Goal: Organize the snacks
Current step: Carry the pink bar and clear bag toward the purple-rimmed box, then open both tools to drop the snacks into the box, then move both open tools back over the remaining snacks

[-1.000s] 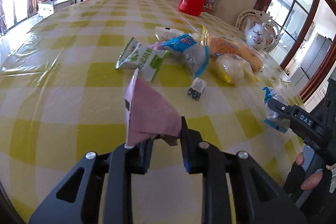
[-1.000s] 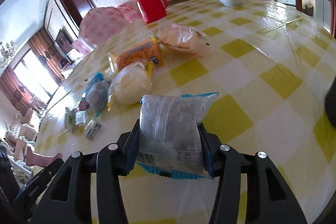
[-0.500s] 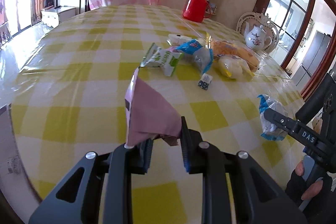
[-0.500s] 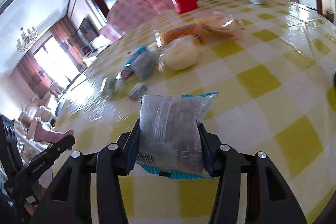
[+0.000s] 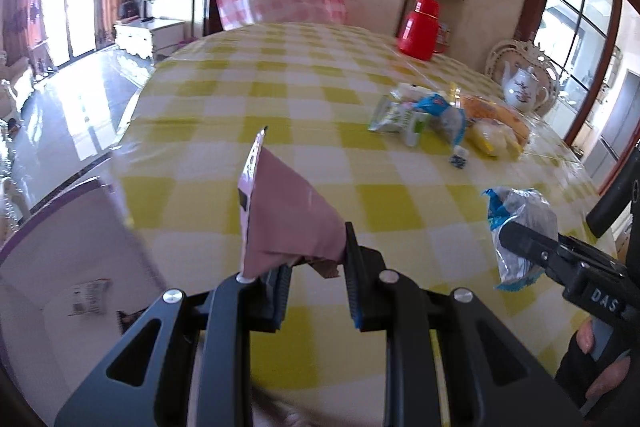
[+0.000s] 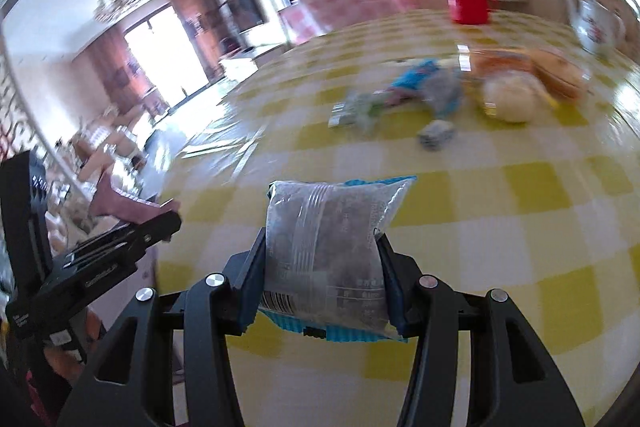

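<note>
My left gripper (image 5: 316, 263) is shut on a mauve-pink snack packet (image 5: 288, 215) that stands up from its jaws, over the near edge of the yellow-checked table (image 5: 280, 99). My right gripper (image 6: 322, 267) is shut on a clear packet with blue edges (image 6: 324, 239); the left wrist view shows that packet (image 5: 520, 219) at the right. Several other snacks (image 5: 440, 123) lie in a pile farther back on the table, blurred in the right wrist view (image 6: 440, 95). A small checkered cube packet (image 5: 459, 159) lies just in front of the pile.
A red thermos (image 5: 420, 27) and a white teapot (image 5: 524, 91) stand beyond the pile. A white container with a purple rim (image 5: 60, 251) sits below the table's left edge, with a small packet (image 5: 90, 301) inside. A gloved hand (image 5: 592, 371) holds the right gripper's handle.
Both grippers have drawn back from the snack pile toward the table's near left edge, each keeping its packet. The white container has come into the left wrist view.
</note>
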Demonstrator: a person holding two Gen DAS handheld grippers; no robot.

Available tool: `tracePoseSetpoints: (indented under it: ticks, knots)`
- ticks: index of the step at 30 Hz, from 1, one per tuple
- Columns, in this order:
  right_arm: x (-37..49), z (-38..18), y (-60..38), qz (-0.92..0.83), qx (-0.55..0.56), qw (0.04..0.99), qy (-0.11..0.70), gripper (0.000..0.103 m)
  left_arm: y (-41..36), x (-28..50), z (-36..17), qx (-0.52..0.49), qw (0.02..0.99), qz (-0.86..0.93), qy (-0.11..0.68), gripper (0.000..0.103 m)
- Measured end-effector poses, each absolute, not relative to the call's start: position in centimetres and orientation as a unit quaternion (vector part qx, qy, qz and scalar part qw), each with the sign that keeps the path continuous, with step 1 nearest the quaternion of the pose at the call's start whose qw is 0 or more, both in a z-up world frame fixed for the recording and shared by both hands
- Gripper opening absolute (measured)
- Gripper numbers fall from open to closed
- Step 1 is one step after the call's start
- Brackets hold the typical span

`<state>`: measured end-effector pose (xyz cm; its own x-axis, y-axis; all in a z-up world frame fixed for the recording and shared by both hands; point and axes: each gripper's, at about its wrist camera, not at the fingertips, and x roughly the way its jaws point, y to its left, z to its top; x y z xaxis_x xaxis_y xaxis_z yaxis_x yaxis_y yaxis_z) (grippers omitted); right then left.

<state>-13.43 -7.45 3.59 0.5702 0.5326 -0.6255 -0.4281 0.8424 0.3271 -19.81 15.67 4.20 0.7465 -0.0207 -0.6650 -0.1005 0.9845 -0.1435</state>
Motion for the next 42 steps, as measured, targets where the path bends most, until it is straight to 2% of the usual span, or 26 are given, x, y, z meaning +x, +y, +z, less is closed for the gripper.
tracePoseSetpoints:
  ticks: [24,28,29,31,32,36,42]
  knots:
    - [-23.4,3.2,11.7,0.462,-0.108,0.8,0.366,0.05,31.7,-26.4,4.3,-0.077,0.908,0.184,0.37,0.024]
    - [-25.4,2.6,14.1,0.507,-0.126,0.77,0.366,0.053,33.0,-26.6,4.1,-0.076,0.899,0.21,0.376,0.028]
    - [-25.8,2.4,14.7,0.527,-0.123,0.754,0.371,0.053,33.2,-26.2,4.0,-0.075,0.895,0.222,0.379,0.033]
    - [-26.2,2.2,15.1,0.55,-0.112,0.738,0.375,0.063,33.8,-26.0,3.9,-0.068,0.886,0.254,0.383,0.089]
    - [-26.4,2.4,14.9,0.556,-0.107,0.739,0.366,0.065,34.1,-26.2,4.0,-0.069,0.884,0.274,0.373,0.094]
    - [-25.0,4.1,11.5,0.525,-0.093,0.781,0.324,0.068,34.1,-26.6,4.3,-0.069,0.883,0.298,0.357,0.099]
    - [-18.9,4.9,2.1,0.412,-0.019,0.852,0.324,0.075,29.3,-25.4,4.5,-0.052,0.906,0.228,0.352,0.101]
